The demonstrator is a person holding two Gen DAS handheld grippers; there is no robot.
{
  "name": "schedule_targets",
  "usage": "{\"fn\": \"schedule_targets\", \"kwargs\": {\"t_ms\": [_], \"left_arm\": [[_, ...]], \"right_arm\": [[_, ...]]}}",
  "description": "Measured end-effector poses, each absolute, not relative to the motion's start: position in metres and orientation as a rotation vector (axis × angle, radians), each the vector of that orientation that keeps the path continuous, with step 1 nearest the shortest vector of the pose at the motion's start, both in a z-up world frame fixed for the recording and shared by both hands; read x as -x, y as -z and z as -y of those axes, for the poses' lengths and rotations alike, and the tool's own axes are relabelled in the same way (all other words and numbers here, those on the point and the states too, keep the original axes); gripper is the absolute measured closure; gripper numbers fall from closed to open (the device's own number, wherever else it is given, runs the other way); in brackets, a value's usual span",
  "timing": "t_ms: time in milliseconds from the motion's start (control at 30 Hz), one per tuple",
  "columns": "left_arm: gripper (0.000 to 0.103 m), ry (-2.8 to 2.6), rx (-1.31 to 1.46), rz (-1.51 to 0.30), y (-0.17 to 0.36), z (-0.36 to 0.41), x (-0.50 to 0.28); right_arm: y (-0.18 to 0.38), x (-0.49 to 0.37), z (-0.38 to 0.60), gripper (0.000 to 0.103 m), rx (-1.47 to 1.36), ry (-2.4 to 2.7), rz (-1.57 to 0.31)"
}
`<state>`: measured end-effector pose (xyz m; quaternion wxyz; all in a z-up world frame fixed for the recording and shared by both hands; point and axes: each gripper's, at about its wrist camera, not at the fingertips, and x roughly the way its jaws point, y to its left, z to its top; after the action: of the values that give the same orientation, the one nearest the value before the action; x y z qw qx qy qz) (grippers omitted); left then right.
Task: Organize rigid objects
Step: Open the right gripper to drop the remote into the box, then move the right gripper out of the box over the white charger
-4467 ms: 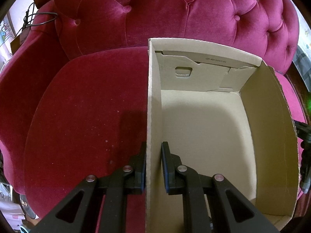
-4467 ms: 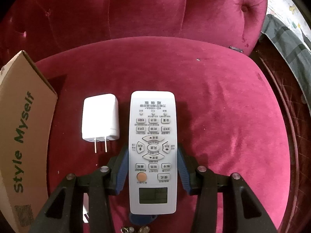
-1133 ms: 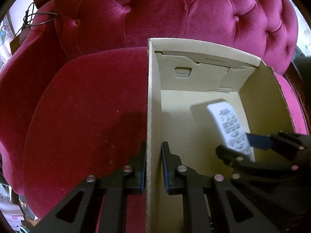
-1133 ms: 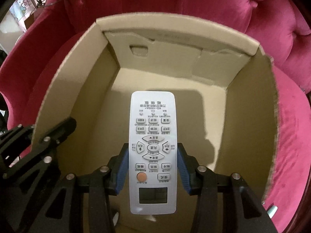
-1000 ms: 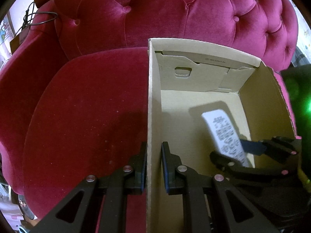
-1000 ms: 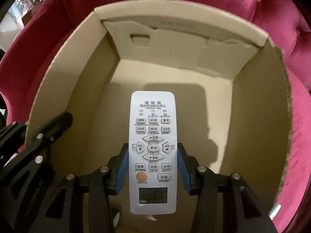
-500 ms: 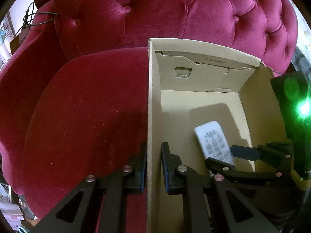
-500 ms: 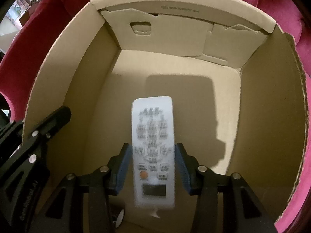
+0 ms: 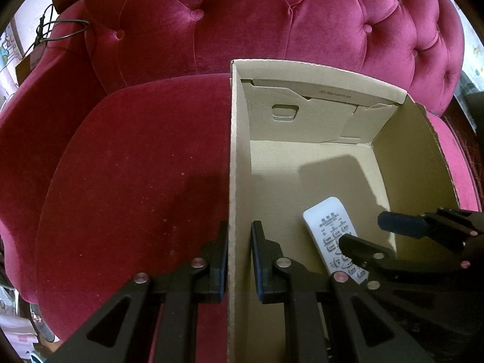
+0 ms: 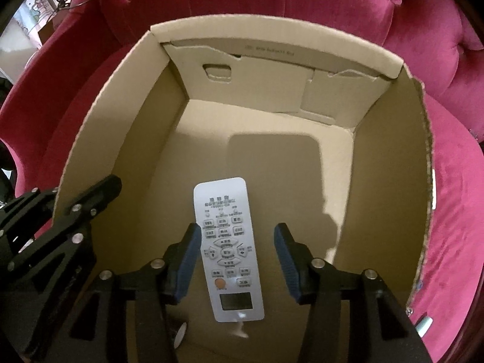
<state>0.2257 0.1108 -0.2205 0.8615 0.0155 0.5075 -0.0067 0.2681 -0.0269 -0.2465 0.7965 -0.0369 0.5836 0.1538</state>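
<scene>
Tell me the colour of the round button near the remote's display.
Orange. That button on the white remote shows best in the right wrist view.

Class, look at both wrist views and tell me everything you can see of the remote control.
The remote control is a slim white plastic slab with rounded corners, rows of grey-marked buttons, one orange round button and a small dark screen at its near end. It lies face up on the floor of the cardboard box, between the fingers of the right gripper, which stand apart from its sides. Nothing else touches it.
</scene>
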Motion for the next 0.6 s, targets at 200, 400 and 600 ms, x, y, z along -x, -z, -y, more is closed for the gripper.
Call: {"fn": "schedule_targets", "kwargs": {"t_ms": [200, 400, 600], "left_arm": [[0.088, 0.013, -0.036, -1.064, 0.221, -0.111, -0.226], [0.088, 0.011, -0.04, -1.065, 0.221, -0.111, -0.226], [0.088, 0.01, -0.044, -1.065, 0.221, -0.111, -0.226]], "right_arm": [[0.229, -0.258, 0.028, 0.048, 0.082, -0.34, -1.214], [0.213, -0.252, 0.036, 0.046, 0.075, -0.343, -1.176], [0.195, -0.247, 0.041, 0.027, 0.078, -0.337, -1.126]]}}
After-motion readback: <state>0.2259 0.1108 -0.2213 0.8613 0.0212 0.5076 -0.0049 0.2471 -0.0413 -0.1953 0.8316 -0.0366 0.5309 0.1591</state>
